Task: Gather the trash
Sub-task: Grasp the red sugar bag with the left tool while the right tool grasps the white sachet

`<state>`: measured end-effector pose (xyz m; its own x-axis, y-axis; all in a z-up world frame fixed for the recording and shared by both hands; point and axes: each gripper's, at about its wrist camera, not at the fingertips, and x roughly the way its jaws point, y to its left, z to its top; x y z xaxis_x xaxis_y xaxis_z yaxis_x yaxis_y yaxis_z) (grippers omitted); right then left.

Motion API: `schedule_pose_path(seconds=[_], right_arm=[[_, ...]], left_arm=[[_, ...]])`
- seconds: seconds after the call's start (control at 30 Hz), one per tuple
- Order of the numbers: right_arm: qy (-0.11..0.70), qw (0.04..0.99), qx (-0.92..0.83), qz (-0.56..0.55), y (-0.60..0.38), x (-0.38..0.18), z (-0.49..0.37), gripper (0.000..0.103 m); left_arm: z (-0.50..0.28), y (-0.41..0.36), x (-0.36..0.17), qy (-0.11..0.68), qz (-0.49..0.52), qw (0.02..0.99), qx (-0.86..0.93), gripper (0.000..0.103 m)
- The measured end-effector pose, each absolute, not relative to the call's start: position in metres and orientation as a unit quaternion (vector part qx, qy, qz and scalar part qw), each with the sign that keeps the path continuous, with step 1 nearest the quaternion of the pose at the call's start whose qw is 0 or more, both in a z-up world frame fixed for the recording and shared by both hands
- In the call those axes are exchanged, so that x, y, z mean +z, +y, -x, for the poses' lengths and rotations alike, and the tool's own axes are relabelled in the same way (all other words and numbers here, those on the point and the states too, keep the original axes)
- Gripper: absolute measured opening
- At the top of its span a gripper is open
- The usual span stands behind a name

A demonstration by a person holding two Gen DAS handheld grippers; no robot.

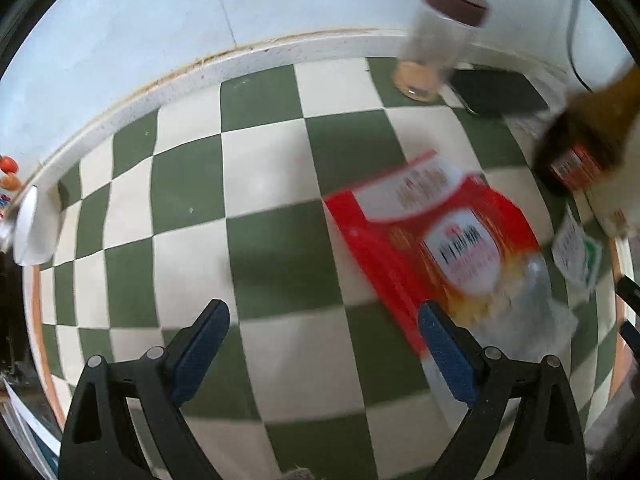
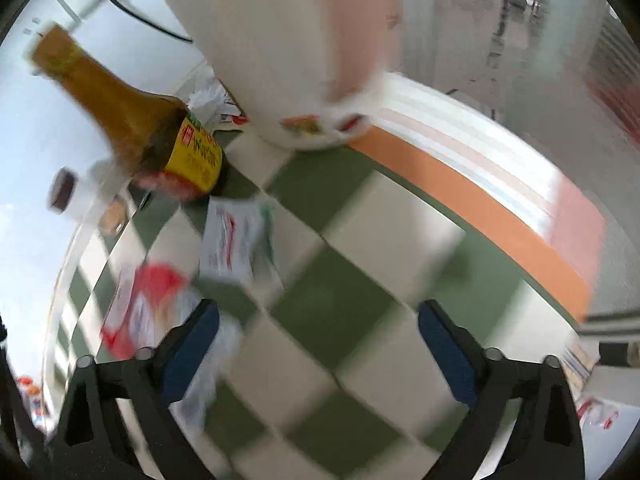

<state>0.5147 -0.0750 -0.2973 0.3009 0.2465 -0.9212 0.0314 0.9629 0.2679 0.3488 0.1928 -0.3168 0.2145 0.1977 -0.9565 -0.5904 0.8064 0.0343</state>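
Both tongs, left gripper (image 1: 324, 324) and right gripper (image 2: 318, 324), are held spread and empty above a green-and-white checked tablecloth (image 1: 192, 184) bordered by a pale wall (image 1: 120, 40).

The right gripper (image 2: 318, 320) hangs over a green-and-cream checkered tablecloth (image 2: 332, 316), its blue-padded fingers (image 2: 188, 352) spread wide with nothing between them. The whole view is smeared by motion. At the near left lies a red-and-white wrapper (image 2: 144, 312) with clear plastic at its near end, just beside the left finger. Farther off rests a white paper packet (image 2: 234, 242). Beyond it a brown sauce bottle (image 2: 132, 120) with a yellow label stands tilted in the frame, and left of that a clear jar (image 2: 76, 196) with a brown lid. A large white container (image 2: 288, 48) fills the far centre
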Motion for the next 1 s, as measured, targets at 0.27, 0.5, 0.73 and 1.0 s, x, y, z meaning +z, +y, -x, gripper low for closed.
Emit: schedule_pose_path(seconds=[0.27, 0.5, 0.73, 1.0], right_arm=[[0.579, 0.809, 0.082, -0.062, -0.016, -0.335, -0.564, 0.001], [0.530, 0.837, 0.104, -0.087, -0.041, -0.286, -0.535, 0.000], [0.530, 0.819, 0.207, -0.079, -0.027, -0.267, -0.512, 0.000], [0.584, 0.779, 0.227, -0.026, 0.000, -0.329, -0.494, 0.000]], left_arm=[[-0.349, 0.198, -0.331, 0.587, 0.179, 0.756, 0.228, 0.096], [-0.323, 0.207, -0.341, 0.603, 0.203, 0.742, 0.212, 0.095], [-0.309, 0.205, -0.345, 0.599, 0.257, 0.740, 0.168, 0.095], [-0.333, 0.203, -0.351, 0.560, 0.322, 0.754, 0.117, 0.089]])
